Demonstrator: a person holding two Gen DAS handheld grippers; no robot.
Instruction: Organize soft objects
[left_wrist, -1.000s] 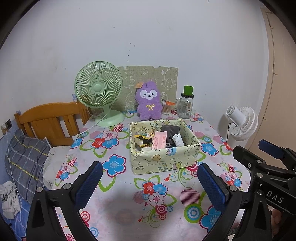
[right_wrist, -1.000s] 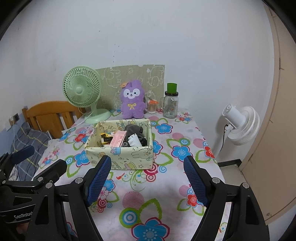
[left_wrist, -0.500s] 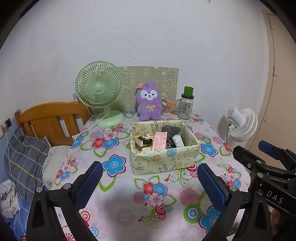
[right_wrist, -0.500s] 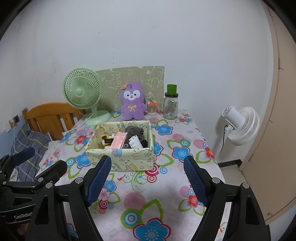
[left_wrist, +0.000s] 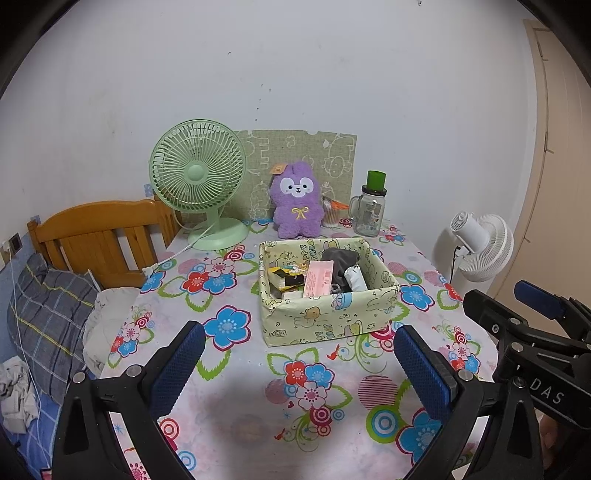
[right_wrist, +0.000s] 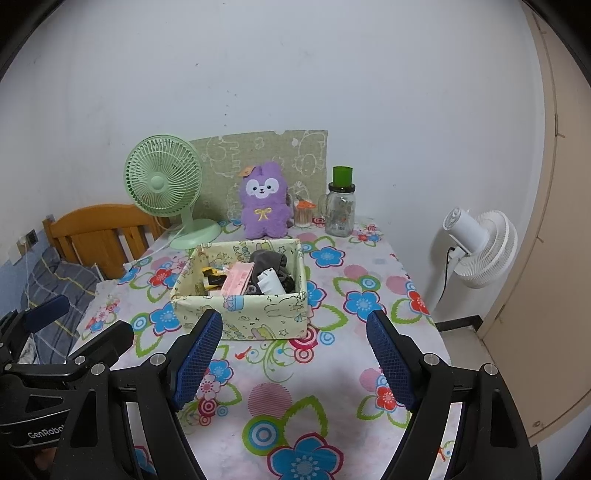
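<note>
The left gripper (left_wrist: 299, 363) and right gripper (right_wrist: 295, 356) both have their jaws wide apart, holding nothing, above the counter (right_wrist: 332, 369) near the box (left_wrist: 325, 325).

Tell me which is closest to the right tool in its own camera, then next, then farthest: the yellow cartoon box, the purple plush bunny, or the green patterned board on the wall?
From the right tool:
1. Pale yellow cartoon-print fabric box, straight ahead on the table's middle.
2. Fluffy purple plush bunny, behind the box, near the table's back edge.
3. Green patterned board, leaning against the wall behind the bunny.
</note>
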